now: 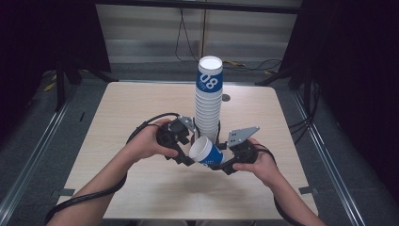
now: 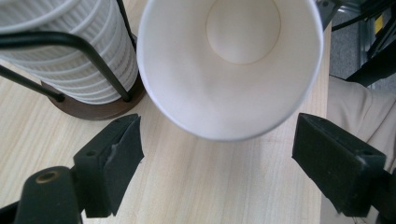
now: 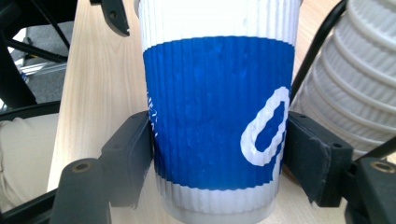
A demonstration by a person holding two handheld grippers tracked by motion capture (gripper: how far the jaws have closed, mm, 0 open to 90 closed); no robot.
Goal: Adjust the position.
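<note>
Near the counter's (image 1: 141, 188) middle stands a tall cup stack (image 1: 208, 101) in a wire holder. Just before it, toward the near edge, the right gripper (image 1: 225, 162) clamps a tilted blue-banded cup (image 1: 205, 151); the left gripper (image 1: 186, 157) gapes at its rim, empty.

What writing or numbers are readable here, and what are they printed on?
"08": white digits on the blue band of the top cup of the cup stack, high view.
Part of a white digit, likely "0", on the blue band of the single cup clamped in the right hand-held gripper.
Small white lettering at that band's left edge: too small to read.
</note>
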